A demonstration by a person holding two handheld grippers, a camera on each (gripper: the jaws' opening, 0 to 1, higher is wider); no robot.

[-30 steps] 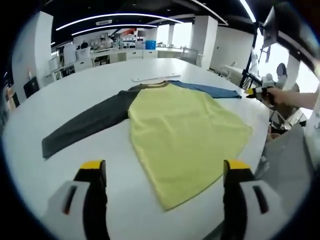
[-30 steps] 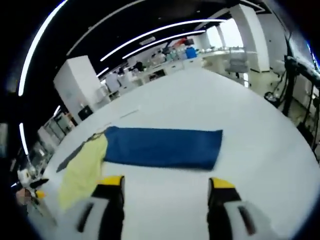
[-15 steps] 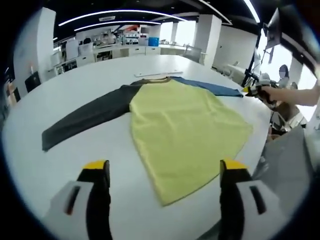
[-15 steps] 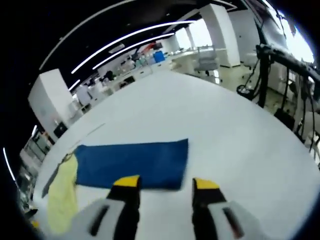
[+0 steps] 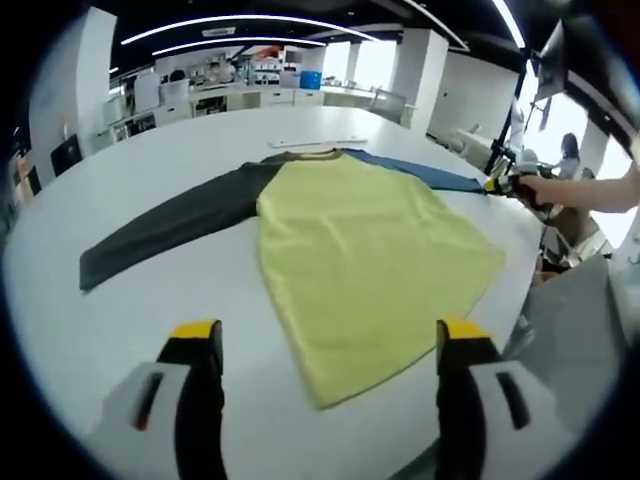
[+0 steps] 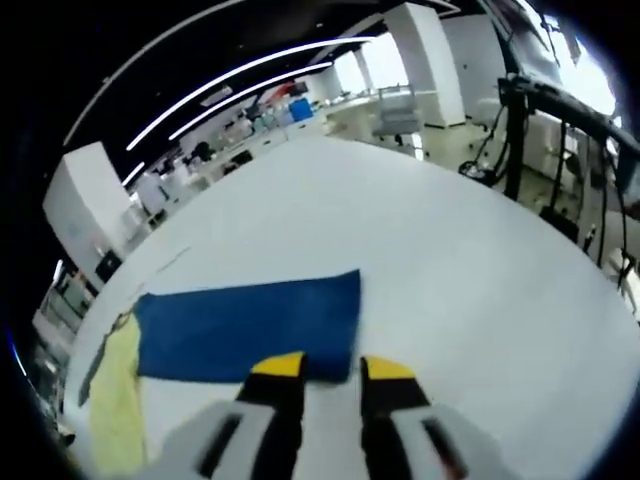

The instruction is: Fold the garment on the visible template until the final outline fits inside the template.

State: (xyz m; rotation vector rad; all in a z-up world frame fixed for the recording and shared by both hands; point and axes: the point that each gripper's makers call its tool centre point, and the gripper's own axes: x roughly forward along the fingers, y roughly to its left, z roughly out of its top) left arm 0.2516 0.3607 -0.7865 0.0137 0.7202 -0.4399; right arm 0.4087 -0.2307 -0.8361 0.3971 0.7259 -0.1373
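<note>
A long-sleeved shirt lies flat on the white round table (image 5: 120, 330). Its yellow body (image 5: 360, 260) is in the middle, a dark grey sleeve (image 5: 170, 225) stretches left and a blue sleeve (image 5: 415, 172) stretches right. My left gripper (image 5: 328, 340) hovers open just short of the yellow hem, touching nothing. My right gripper (image 5: 505, 182), held by a person's hand (image 5: 560, 190), sits at the blue cuff. In the right gripper view the blue sleeve (image 6: 250, 325) lies flat and its cuff corner sits between my right gripper's (image 6: 332, 368) narrowed jaws, a gap still showing. The yellow body (image 6: 118, 420) lies to the left.
A thin pale strip (image 5: 315, 143) lies on the table beyond the collar. The table's edge curves close on the right, with grey fabric (image 5: 570, 330) below it. A black stand (image 6: 515, 130) and office desks and chairs stand past the table's far side.
My right gripper has come down onto the blue cuff and its jaws have narrowed steadily around the cuff corner. The left gripper has stayed open, its view shifting only slightly.
</note>
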